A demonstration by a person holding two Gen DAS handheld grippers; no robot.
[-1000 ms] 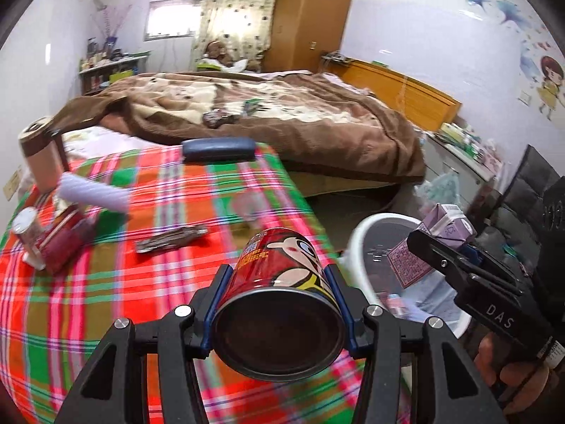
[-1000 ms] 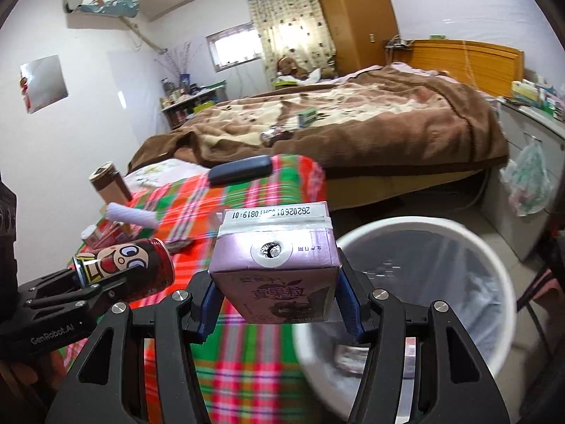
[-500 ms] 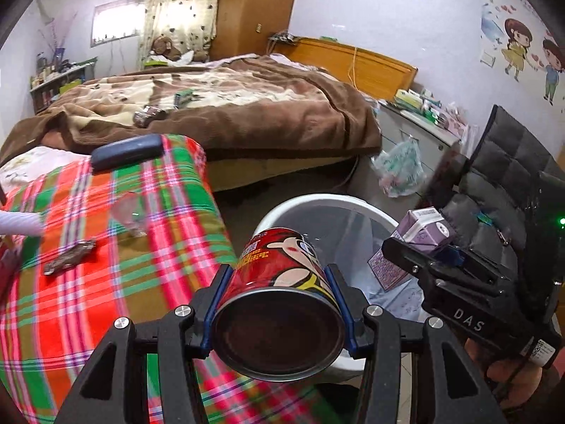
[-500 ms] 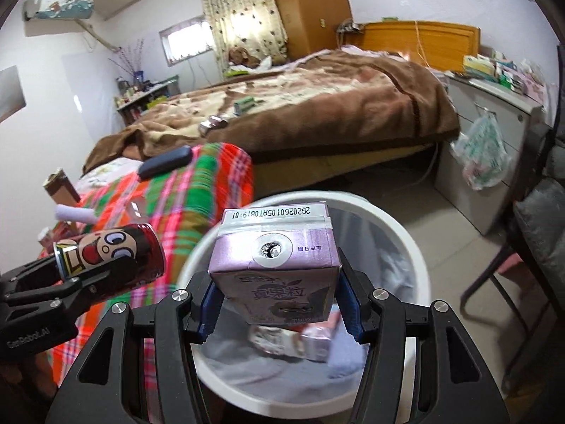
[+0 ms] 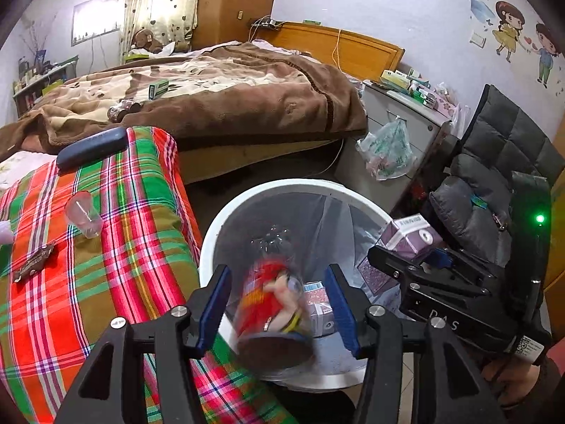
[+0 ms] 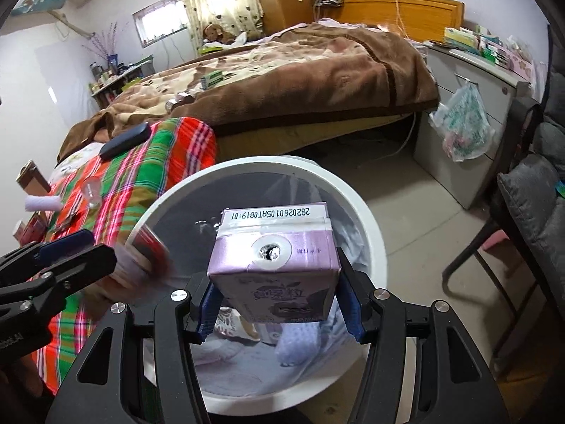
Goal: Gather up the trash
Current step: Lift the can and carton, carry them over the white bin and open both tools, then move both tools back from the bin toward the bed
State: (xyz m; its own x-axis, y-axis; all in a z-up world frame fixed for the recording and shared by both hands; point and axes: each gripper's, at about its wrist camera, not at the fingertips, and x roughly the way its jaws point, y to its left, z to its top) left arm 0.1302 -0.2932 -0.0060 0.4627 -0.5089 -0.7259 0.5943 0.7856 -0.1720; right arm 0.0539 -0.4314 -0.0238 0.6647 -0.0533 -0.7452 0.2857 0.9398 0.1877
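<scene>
1. Left gripper [image 5: 277, 304]: its jaws have just been opening. The red cartoon-printed can [image 5: 273, 312] sits between the blue pads with clear gaps on both sides and shows as a motion smear; judged released and dropping toward the bin.
2. Right gripper [image 6: 273, 312]: its jaws have just been opening too. The purple drink carton [image 6: 273, 265] is between the pads, tilted, with a gap on each side; judged let go, though not yet below the rim.
3. Both items are directly over the white trash bin [image 5: 212, 233], which stands on the floor just beside the bench. The bin already holds at least 1 similar carton [image 5: 317, 304] on its liner.
4. Progress: 2 items are at the point of disposal. Left on the plaid tablecloth [image 5: 141, 233] are a clear plastic cup [image 5: 83, 213] on its side and a dark crinkled wrapper [image 5: 33, 261]; whether the dark oblong case [image 5: 91, 148] at the far edge counts as trash cannot be told.
5. Materials: the can is a rigid cylinder with a glossy printed skin and a dark flat base. The carton is a coated paper box, sharp-edged, with a round opened spout on top. The bin is smooth round plastic with a thin, wrinkled, translucent liner. The cloth is woven, in red, green and brown checks.
</scene>
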